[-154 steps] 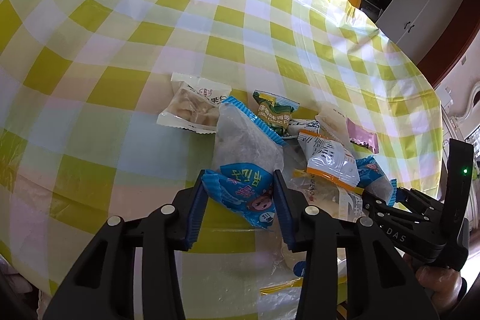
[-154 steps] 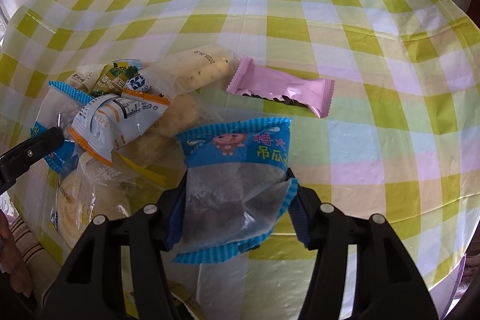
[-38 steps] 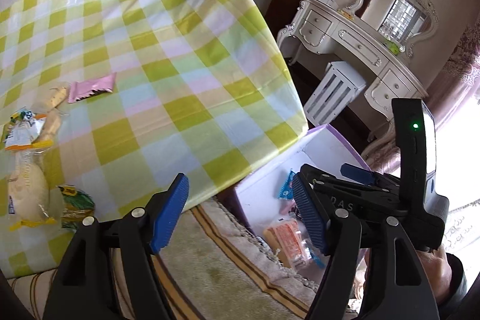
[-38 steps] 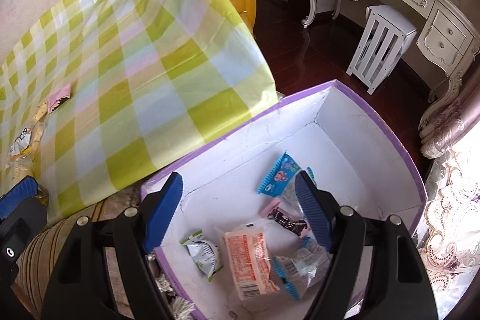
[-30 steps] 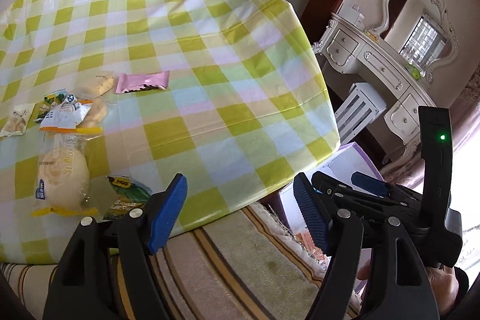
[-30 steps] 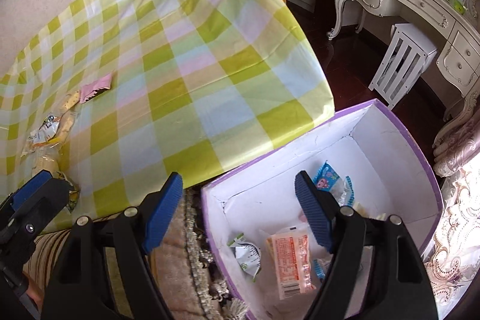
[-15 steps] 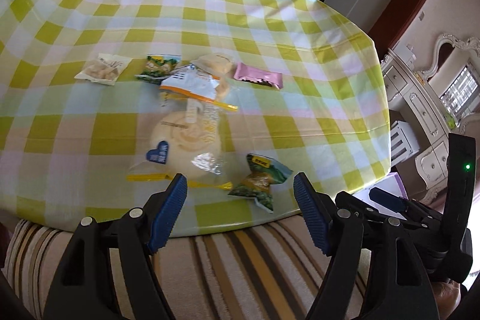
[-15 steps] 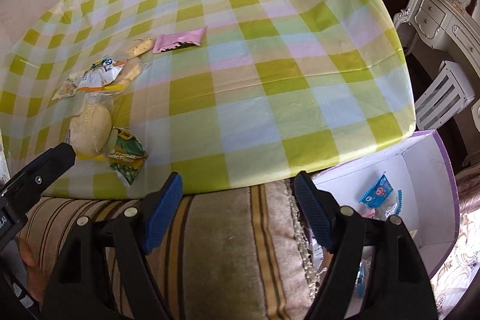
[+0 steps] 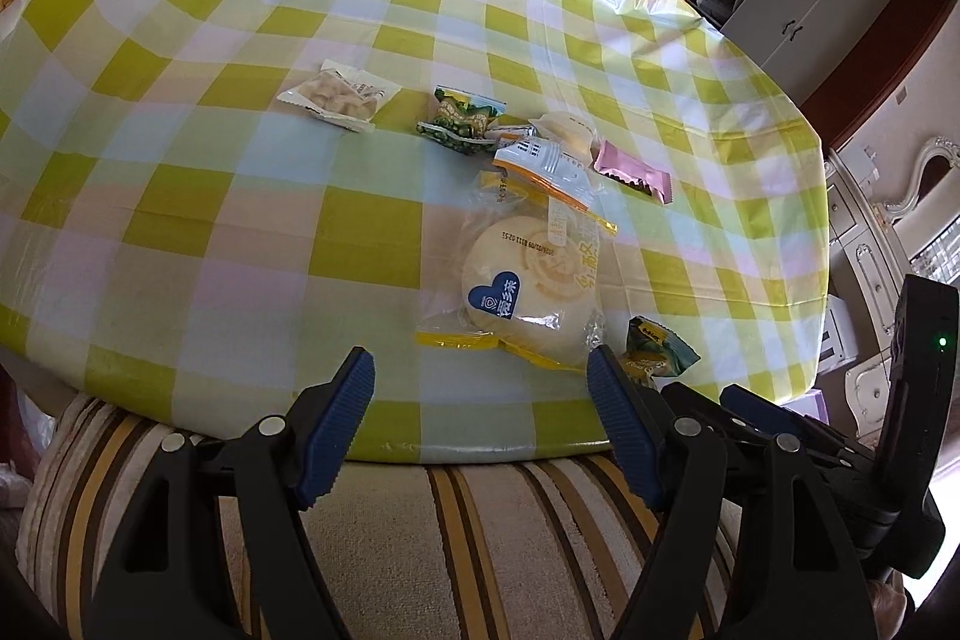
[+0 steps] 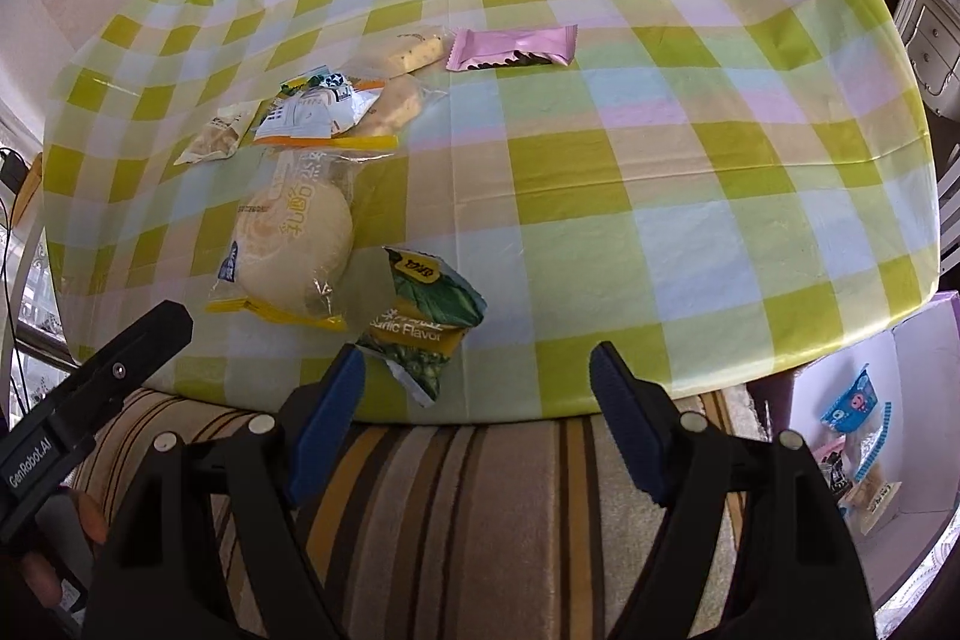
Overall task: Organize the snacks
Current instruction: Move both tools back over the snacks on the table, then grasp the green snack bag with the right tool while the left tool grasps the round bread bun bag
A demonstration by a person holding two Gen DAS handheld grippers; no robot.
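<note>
Partway done, I'd say. The purple box (image 10: 936, 316) on the floor off the counter's (image 10: 660, 172) right corner already holds a few packets, one a blue packet (image 10: 855, 403). Left on the counter, taking the round bun pack (image 9: 531, 289) as landmark: garlic-flavour green bag (image 10: 423, 319) just right of it at the near edge, white-orange pouch (image 9: 543, 163) touching its far end, pink bar (image 9: 633, 173), small green pack (image 9: 459, 121) and cracker pack (image 9: 339, 99) beyond. Left hand-held gripper (image 9: 480, 430) and right hand-held gripper (image 10: 477, 418) both spread, empty, hovering over the near edge.
</note>
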